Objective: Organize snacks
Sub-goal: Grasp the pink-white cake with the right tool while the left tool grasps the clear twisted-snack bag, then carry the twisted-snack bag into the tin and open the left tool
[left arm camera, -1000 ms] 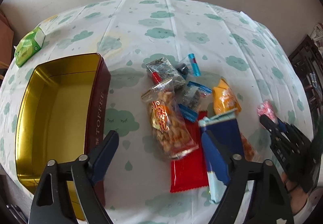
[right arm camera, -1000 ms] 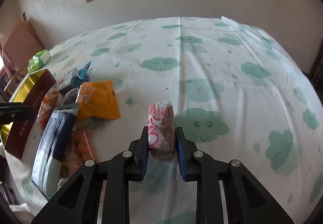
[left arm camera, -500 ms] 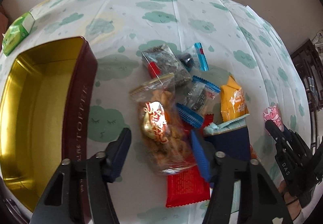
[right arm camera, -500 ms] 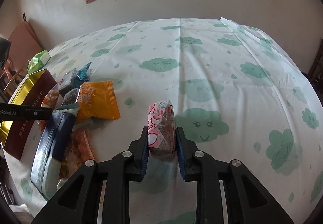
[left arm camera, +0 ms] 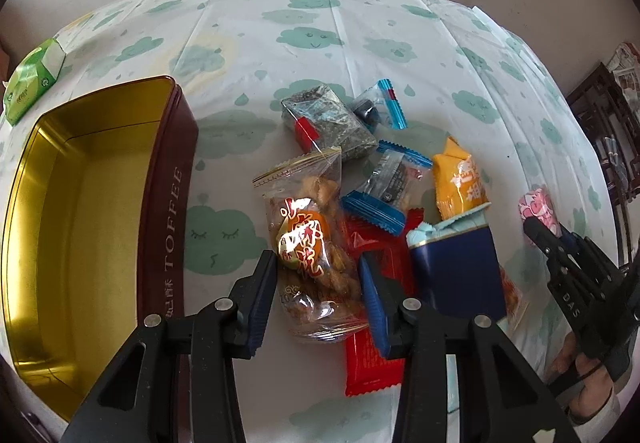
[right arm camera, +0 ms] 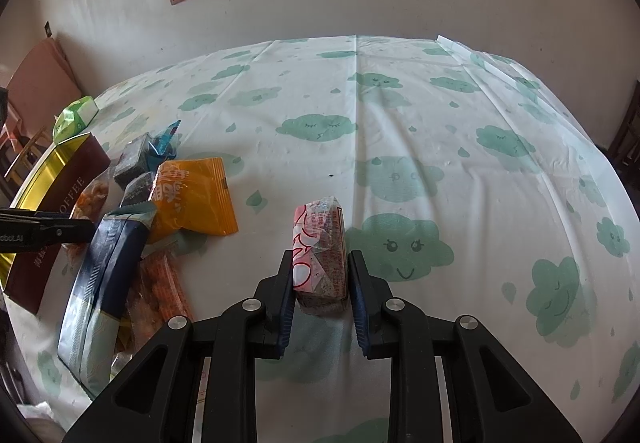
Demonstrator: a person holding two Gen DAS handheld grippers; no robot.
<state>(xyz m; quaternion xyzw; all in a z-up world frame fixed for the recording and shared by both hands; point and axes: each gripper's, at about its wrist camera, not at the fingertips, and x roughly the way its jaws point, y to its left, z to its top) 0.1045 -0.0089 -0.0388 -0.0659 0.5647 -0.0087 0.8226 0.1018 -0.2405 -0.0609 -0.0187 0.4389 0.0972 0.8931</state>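
A clear bag of fried snacks lies beside the open gold toffee tin. My left gripper points down over the bag. Its jaws are closing, and the blue pads meet the bag's two sides. My right gripper is shut on a pink-and-white wrapped snack, held just above the cloud-print cloth. In the left wrist view the right gripper shows at the right edge, with the pink snack at its tip.
Around the bag lie a red packet, a navy pack, an orange packet, a dark packet and blue-edged clear packets. A green tissue pack sits far left. A person's hand is at the right.
My left gripper's jaws have narrowed from wide apart to the sides of the clear bag, and it has shifted over the bag. The right gripper keeps still with the pink snack.
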